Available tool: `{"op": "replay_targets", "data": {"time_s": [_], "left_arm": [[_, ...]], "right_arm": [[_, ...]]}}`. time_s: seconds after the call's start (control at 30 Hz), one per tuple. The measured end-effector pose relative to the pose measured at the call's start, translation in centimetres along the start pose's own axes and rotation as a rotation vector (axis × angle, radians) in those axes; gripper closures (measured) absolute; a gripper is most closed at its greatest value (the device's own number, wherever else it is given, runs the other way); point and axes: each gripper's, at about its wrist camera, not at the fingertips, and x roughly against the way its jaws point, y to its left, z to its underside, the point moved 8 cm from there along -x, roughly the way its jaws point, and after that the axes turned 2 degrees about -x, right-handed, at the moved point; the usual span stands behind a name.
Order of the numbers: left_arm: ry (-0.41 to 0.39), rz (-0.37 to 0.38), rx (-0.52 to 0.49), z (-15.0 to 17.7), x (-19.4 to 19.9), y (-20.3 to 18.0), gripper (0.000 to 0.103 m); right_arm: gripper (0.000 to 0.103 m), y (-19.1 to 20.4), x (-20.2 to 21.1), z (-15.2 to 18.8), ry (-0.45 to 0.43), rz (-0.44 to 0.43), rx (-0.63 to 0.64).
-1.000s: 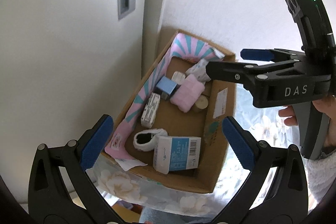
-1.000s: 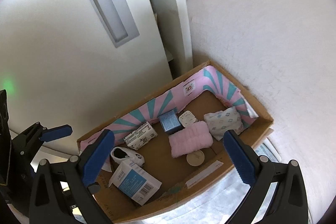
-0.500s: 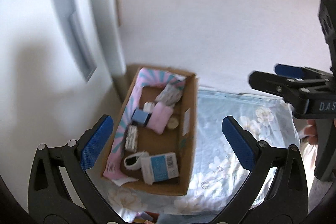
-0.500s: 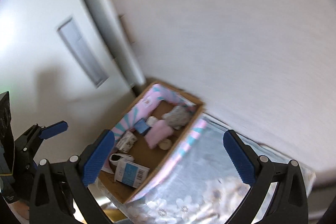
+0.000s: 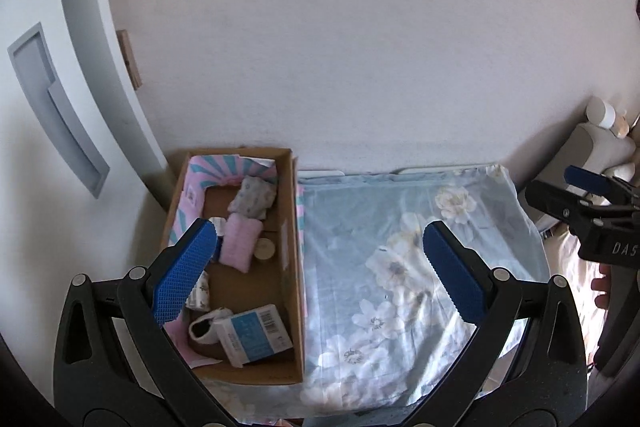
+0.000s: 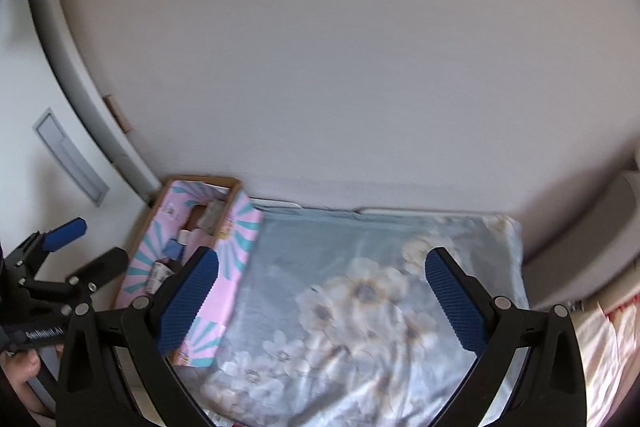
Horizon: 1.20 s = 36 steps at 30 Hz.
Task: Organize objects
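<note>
Cardboard box (image 5: 294, 267) lies low-left of my wide-open, empty left claw (image 5: 316, 275) (nearer than my equally open, empty right claw (image 6: 322, 297)), long axis running away.

Domestic room, likely a bedroom. Evidence: surface draped in a pale blue floral cloth (image 5: 420, 267); plain white wall (image 5: 340, 47); white door with recessed grey handle (image 5: 56, 107); cardboard box (image 5: 294, 267) lined in pink-and-teal paper, holding small household items, including folded cloths and a blue-labelled carton (image 5: 256, 335).
</note>
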Motion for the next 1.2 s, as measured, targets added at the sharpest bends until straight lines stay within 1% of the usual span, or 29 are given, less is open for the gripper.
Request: {"op": "replay_targets", "data": {"time_s": [0.13,0.37,0.57,0.7,1.0,1.2], "left_arm": [[0.014,0.025,-0.003,0.9,-0.4,-1.0,0.000],[0.006,0.024,-0.014,1.3,-0.3,-2.2,0.000],[0.004,0.028,-0.015,1.4,-0.1,-2.6,0.000],[0.005,0.028,-0.008,1.4,0.0,-2.6,0.000],[0.009,0.043,-0.027,1.3,0.0,-2.0,0.000],[0.008,0.038,-0.024,1.3,0.1,-2.2,0.000]], "right_arm": [[0.000,-0.8,0.2,1.5,0.000,0.030,-0.022],[0.000,-2.0,0.7,2.9,0.011,0.046,-0.062],[0.000,-2.5,1.2,2.8,-0.008,0.065,-0.069],[0.000,-2.6,1.4,2.7,-0.013,0.066,-0.068],[0.000,-2.7,1.6,2.6,-0.017,0.062,-0.074],[0.000,-2.7,1.6,2.4,-0.017,0.058,-0.075]]}}
